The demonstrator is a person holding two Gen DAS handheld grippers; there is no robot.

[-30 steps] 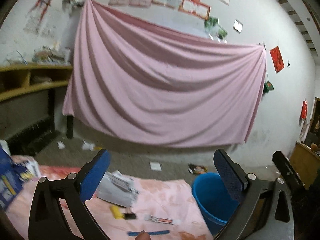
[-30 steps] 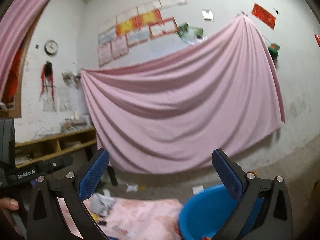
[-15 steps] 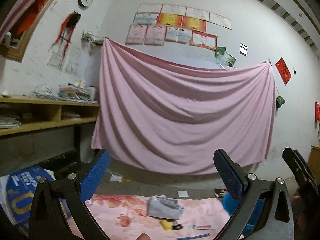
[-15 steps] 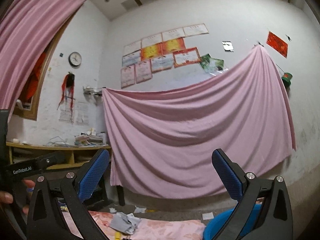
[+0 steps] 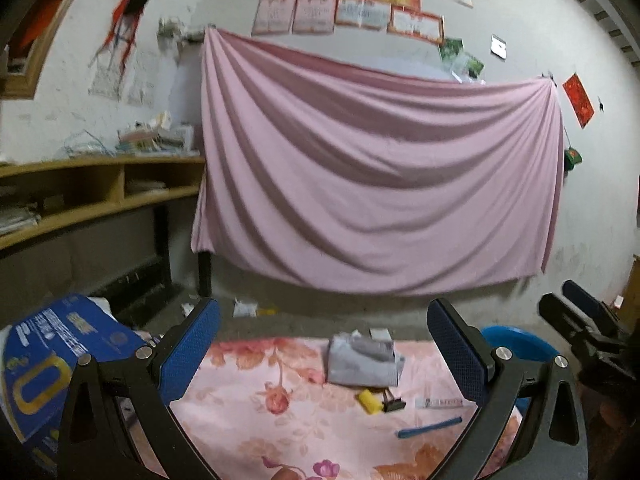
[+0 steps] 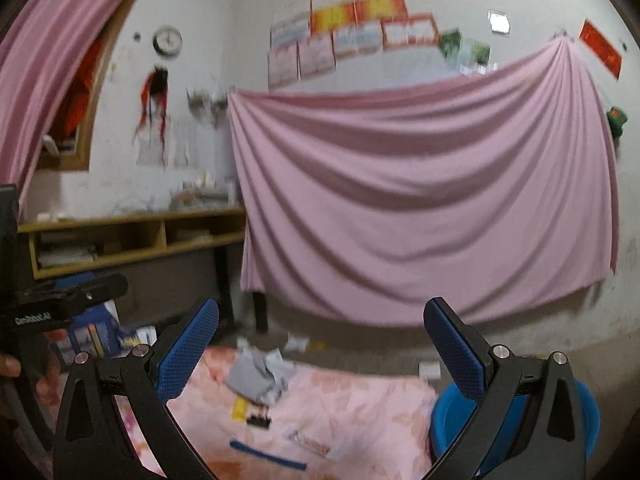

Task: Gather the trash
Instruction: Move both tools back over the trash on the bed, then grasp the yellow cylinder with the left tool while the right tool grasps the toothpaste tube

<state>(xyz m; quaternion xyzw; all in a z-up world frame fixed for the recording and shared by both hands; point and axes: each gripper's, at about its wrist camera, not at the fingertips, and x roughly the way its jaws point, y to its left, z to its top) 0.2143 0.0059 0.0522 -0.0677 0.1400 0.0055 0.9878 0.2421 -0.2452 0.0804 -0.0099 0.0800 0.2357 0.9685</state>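
Compared with half a second ago, both cameras have tipped downward: more of the floral pink cloth (image 5: 304, 412) now shows, and the trash on it sits higher in both views. A second ago the left view was tilted lower still.

The left gripper (image 5: 324, 344) hangs above the near edge of the cloth with its 2 blue pads spread wide and nothing between them. The right gripper (image 6: 320, 344) is likewise wide apart and empty, held above the cloth's right half.

On the cloth lies a crumpled grey paper wad (image 5: 362, 362) near the far edge. Just in front of it sit a small yellow piece (image 5: 369, 396) and a black binder clip (image 5: 392, 402), close together. To the right lies a flat printed wrapper (image 5: 438, 402), and nearer the camera a blue strip (image 5: 430, 428).

A blue bucket (image 6: 450, 412) stands on the floor just beside the cloth's right edge. Its inside is mostly hidden behind the right gripper's finger, so I cannot tell what it holds. A blue cardboard box (image 5: 52, 356) sits at the cloth's left side; its contents do not show. More paper scraps (image 5: 245, 307) lie on the bare floor beyond the cloth.
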